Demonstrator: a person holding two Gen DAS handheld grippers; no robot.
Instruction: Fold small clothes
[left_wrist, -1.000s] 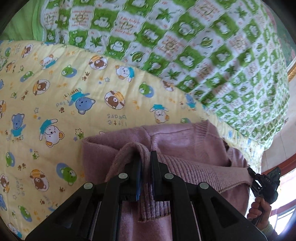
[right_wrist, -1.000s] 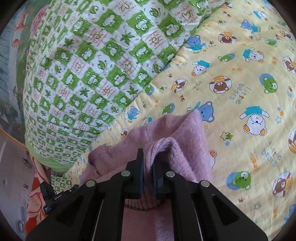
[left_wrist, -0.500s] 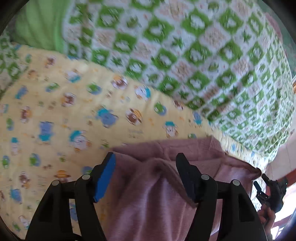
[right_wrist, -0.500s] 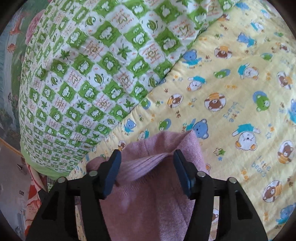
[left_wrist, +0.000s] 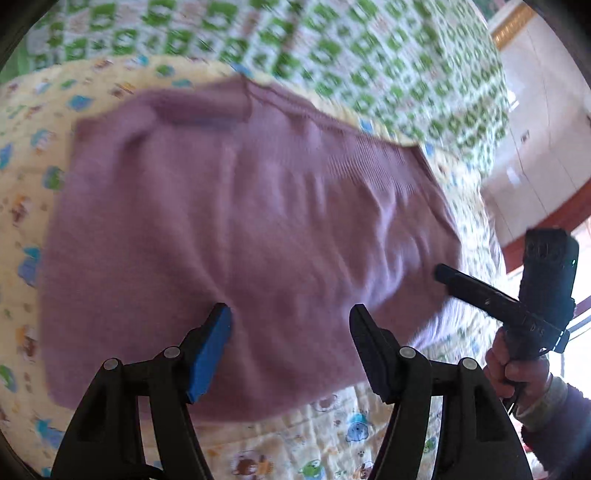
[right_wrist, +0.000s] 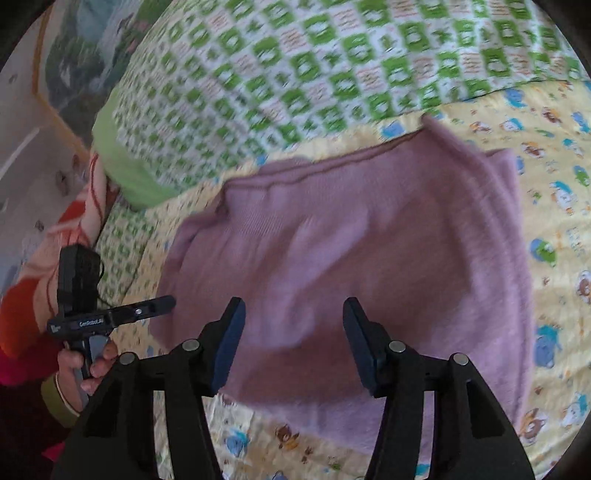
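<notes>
A mauve knit sweater (left_wrist: 240, 221) (right_wrist: 351, 240) lies folded into a flat rectangle on the yellow bear-print quilt (left_wrist: 332, 435) (right_wrist: 554, 206). In the left wrist view my left gripper (left_wrist: 290, 314) hovers open above the sweater's near edge, with nothing pressed between its blue pads. Over the near edge on the other side, my right gripper (right_wrist: 294, 304) is open with its jaws closing; no cloth is caught between them. Each wrist view also shows a hand (left_wrist: 517, 365) (right_wrist: 85, 365) holding the other gripper beside the sweater. Both views are motion-blurred.
A green-and-white checked blanket (left_wrist: 369, 55) (right_wrist: 295, 55) is heaped behind the sweater. An orange-and-red striped cloth (right_wrist: 55, 240) lies past the quilt's left side in the right wrist view. The bed edge and a pale cupboard (left_wrist: 535, 147) show at far right.
Both grippers were shut on folds of the sweater. They have let go, opened wide and drawn back. The sweater now lies flat and fills more of each view.
</notes>
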